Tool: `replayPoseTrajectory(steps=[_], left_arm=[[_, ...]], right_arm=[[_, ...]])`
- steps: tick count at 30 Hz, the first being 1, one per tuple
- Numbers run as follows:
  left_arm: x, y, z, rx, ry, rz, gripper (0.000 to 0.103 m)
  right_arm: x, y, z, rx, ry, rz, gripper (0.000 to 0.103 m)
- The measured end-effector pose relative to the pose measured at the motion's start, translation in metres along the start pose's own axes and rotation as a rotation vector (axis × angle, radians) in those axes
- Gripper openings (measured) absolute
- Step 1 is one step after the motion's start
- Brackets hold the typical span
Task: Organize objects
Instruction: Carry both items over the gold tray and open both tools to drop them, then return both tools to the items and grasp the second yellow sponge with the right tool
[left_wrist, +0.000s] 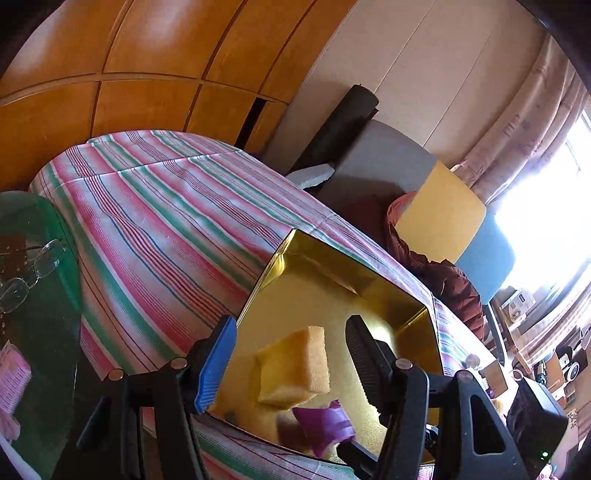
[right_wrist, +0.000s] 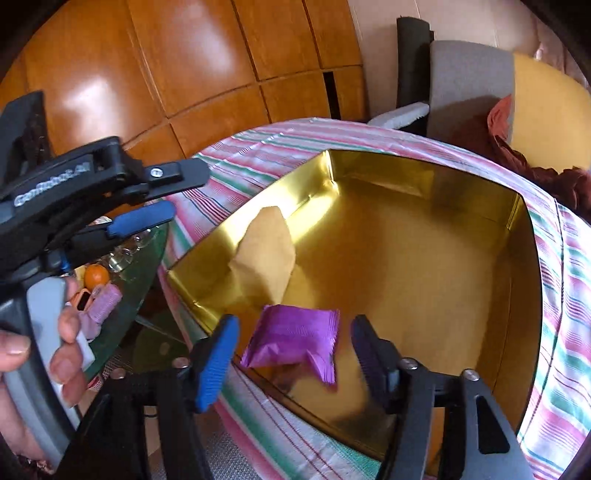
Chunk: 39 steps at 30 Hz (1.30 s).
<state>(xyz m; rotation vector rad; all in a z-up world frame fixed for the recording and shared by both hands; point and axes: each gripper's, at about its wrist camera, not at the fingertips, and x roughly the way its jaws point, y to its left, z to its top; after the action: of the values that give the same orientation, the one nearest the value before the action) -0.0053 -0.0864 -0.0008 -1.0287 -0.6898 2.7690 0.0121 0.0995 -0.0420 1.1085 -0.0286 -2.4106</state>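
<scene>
Striped tablecloth (left_wrist: 155, 206); glasses (left_wrist: 33, 269) show left, orange (right_wrist: 96, 275) perhaps right.

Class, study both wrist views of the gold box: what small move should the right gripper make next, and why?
Probably lift the right gripper clear of the gold box. Its jaws stand open, not pressing the purple packet, which looks already inside the box beside the yellow sponge, so that placement seems done.
</scene>
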Motion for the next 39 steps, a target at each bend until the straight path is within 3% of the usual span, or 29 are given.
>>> replayPoseTrajectory(steps=[9, 14, 21, 29, 33, 39], left_arm=[[0.003, -0.011, -0.005, 0.021, 0.018, -0.040, 0.062], [0.002, -0.028, -0.013, 0.087, 0.032, -0.074, 0.062], [0.003, -0.056, -0.028, 0.193, 0.071, -0.134, 0.063], [-0.003, -0.095, -0.050, 0.329, 0.104, -0.267, 0.063], [-0.005, -0.117, -0.066, 0.397, 0.148, -0.345, 0.067], [-0.007, -0.156, -0.094, 0.541, 0.215, -0.391, 0.070]], right_arm=[[-0.024, -0.002, -0.002, 0.009, -0.081, -0.059, 0.069], [-0.039, -0.021, 0.000, 0.089, -0.116, -0.108, 0.078], [-0.062, -0.058, -0.005, 0.228, -0.158, -0.171, 0.079], [-0.102, -0.105, -0.020, 0.349, -0.223, -0.352, 0.085], [-0.116, -0.133, -0.038, 0.422, -0.215, -0.423, 0.086], [-0.135, -0.179, -0.079, 0.525, -0.177, -0.540, 0.086]])
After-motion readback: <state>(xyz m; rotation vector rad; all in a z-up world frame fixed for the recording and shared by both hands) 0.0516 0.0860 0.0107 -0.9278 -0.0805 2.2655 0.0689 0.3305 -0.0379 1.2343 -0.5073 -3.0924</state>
